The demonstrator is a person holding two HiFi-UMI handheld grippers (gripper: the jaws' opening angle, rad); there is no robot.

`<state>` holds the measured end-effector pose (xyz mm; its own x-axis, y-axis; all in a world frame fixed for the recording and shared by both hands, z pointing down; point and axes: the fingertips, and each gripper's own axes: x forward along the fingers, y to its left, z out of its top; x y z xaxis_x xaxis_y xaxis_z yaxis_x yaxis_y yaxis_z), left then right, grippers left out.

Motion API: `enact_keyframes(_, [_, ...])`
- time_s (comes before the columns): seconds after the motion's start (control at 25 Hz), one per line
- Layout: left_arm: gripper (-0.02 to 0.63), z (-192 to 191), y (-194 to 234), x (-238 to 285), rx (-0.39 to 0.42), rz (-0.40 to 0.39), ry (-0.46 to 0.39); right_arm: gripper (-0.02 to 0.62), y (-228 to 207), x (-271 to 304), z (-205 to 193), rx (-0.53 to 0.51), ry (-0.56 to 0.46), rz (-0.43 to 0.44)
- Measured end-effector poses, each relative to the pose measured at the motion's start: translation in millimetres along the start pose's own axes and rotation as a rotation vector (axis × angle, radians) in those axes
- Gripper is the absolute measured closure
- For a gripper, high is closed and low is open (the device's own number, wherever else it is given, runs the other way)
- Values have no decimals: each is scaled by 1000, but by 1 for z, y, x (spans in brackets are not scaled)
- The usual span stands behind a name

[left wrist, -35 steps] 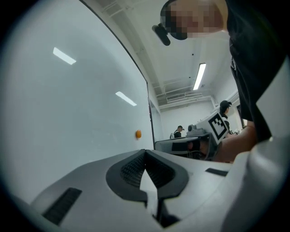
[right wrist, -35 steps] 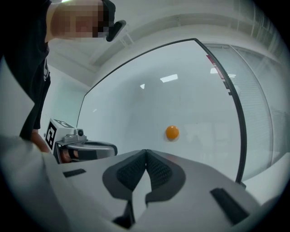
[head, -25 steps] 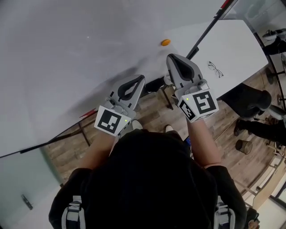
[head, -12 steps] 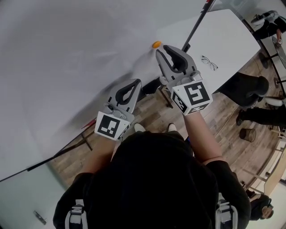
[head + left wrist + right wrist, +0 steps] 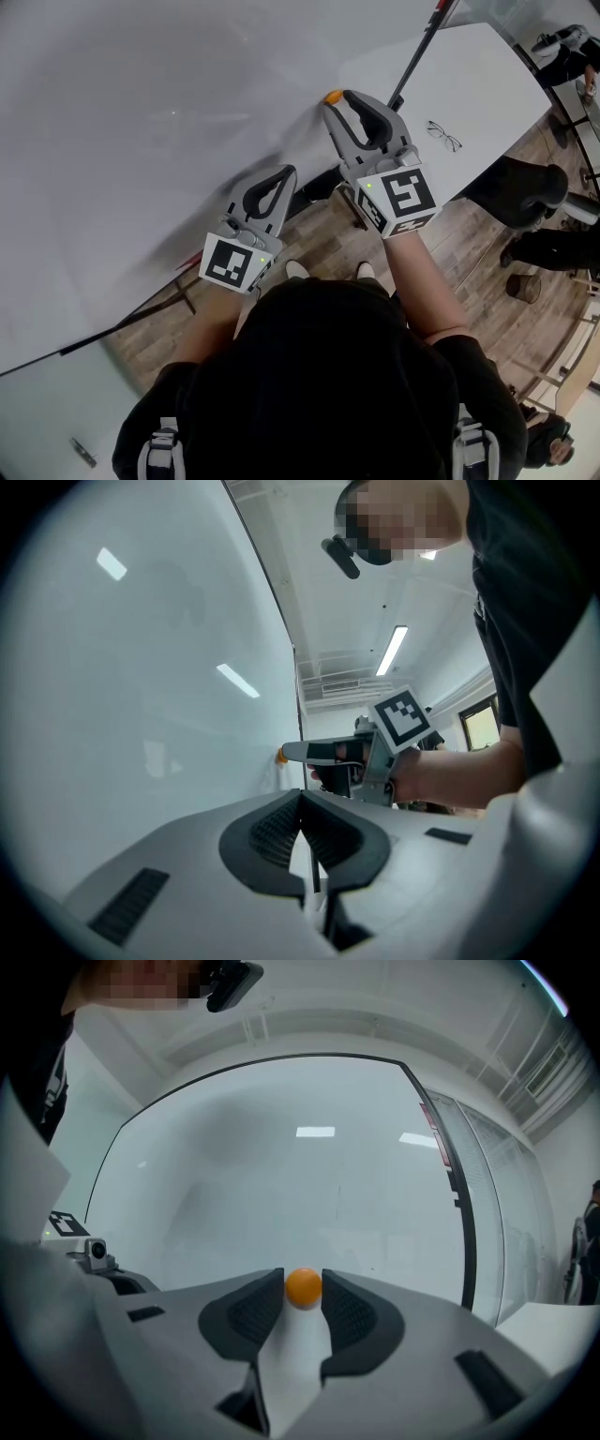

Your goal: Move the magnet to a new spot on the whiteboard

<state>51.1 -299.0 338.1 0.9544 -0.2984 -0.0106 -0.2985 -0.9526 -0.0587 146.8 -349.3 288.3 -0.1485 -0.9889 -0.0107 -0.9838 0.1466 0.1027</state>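
Straddling the magnet (image 5: pixel 303 1287), stuck on the whiteboard (image 5: pixel 141 112) toward its right edge, with right gripper (image 5: pixel 340 97) jaws just opened, not yet pinching: centre, close squarely, peel off. Keep left gripper (image 5: pixel 302 797), jaws pressed together, aside.

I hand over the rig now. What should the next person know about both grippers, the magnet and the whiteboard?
Left gripper: shut, empty, held near the whiteboard.
Right gripper: jaws have just been opening; open now, with the orange magnet between their tips, not clamped.
Magnet: on the whiteboard.
Done: the approach to the magnet.
Left: close on the magnet, pull it off, set it at a new spot.
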Motion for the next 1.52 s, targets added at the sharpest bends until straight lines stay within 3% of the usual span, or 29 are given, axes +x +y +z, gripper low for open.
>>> enact_keyframes(0.72, [604,0,6,-2,6,30,-4,476,-1,7,-5,-21,-3,-10])
enact_keyframes(1.52, [604,6,-24,7,36,109,14,476,4,-56,-17,14,-47,109])
